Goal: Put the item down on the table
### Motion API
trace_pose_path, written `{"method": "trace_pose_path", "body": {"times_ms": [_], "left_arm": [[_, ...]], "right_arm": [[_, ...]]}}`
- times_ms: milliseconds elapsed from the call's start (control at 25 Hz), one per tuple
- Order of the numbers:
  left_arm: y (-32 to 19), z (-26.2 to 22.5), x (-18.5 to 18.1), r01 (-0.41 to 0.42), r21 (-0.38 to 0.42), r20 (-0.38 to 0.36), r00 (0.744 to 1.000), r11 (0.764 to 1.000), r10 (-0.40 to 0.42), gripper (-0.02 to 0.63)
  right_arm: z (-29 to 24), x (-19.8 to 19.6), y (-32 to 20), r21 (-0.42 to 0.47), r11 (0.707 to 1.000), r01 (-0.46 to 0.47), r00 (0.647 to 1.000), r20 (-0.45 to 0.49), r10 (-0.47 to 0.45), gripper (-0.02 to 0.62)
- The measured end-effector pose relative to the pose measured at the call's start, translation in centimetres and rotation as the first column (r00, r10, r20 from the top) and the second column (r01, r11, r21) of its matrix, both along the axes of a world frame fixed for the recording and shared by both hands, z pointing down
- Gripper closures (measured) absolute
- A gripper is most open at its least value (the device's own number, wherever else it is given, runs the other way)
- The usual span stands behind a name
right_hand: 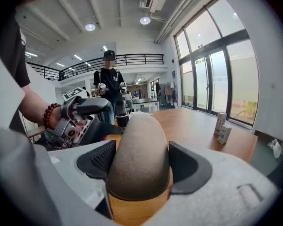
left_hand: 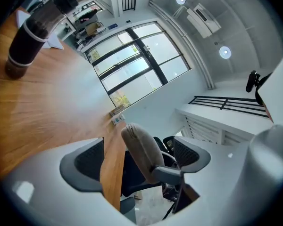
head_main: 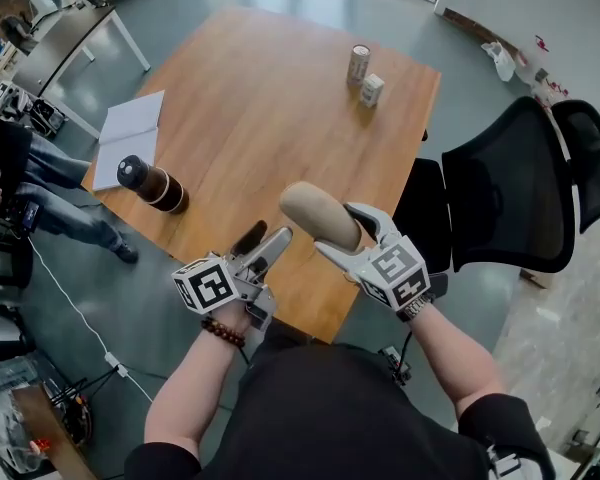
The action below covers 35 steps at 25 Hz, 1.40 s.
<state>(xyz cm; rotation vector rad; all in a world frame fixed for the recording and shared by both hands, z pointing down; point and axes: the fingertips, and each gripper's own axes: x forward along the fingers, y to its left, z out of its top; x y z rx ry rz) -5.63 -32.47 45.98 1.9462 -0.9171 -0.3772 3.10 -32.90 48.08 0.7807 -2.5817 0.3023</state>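
A beige, oblong rounded item (head_main: 318, 215) hangs above the near part of the wooden table (head_main: 250, 118). My right gripper (head_main: 336, 230) is shut on it. In the right gripper view both dark pads press the item's (right_hand: 139, 159) sides, and the right gripper (right_hand: 144, 163) points toward the left one. My left gripper (head_main: 265, 238) stands open just left of the item, apart from it. In the left gripper view the left gripper (left_hand: 137, 161) has wide jaws with nothing touching the pads, and the item (left_hand: 140, 149) shows beyond them.
A dark bottle (head_main: 152, 183) and an open white notebook (head_main: 130, 133) lie at the table's left edge. A can (head_main: 358, 64) and a small box (head_main: 371, 89) stand at the far right. A black mesh chair (head_main: 510, 183) sits right of the table. A person (head_main: 40, 188) stands at the left.
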Motion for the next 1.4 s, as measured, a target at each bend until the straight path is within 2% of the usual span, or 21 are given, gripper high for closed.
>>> {"method": "trace_pose_path", "body": {"times_ms": [160, 360, 600, 720, 960, 1160, 1400], "left_arm": [[-1.1, 0.3, -0.2, -0.005, 0.026, 0.058, 0.998, 1.000, 0.004, 0.201], [-2.6, 1.1, 0.2, -0.030, 0.073, 0.150, 0.988, 0.997, 0.019, 0.348], [-3.7, 2.3, 0.8, -0.075, 0.097, 0.279, 0.959, 0.992, 0.045, 0.528], [-4.4, 2.9, 1.0, -0.091, 0.100, 0.313, 0.948, 0.991, 0.056, 0.577], [-5.5, 3.9, 1.5, -0.124, 0.090, 0.353, 0.932, 0.988, 0.085, 0.597], [-5.8, 5.1, 1.9, -0.171, 0.085, 0.436, 0.892, 0.982, 0.117, 0.597], [-5.7, 5.9, 2.0, -0.195, 0.068, 0.448, 0.882, 0.979, 0.144, 0.597]], "right_arm": [[1.8, 1.0, -2.8, -0.006, 0.997, -0.074, 0.997, -0.038, 0.074, 0.256], [4.4, 1.7, -6.0, -0.003, 0.991, -0.130, 0.988, -0.086, 0.129, 0.258], [7.3, 2.2, -9.0, -0.014, 0.985, -0.170, 0.976, -0.144, 0.166, 0.258], [8.6, 2.6, -10.6, -0.014, 0.981, -0.192, 0.968, -0.168, 0.187, 0.258], [10.9, 2.9, -13.2, -0.029, 0.975, -0.221, 0.957, -0.198, 0.211, 0.258], [13.2, 2.6, -14.3, -0.035, 0.971, -0.236, 0.949, -0.226, 0.222, 0.258], [15.0, 2.8, -14.7, -0.028, 0.968, -0.249, 0.939, -0.251, 0.235, 0.258]]}}
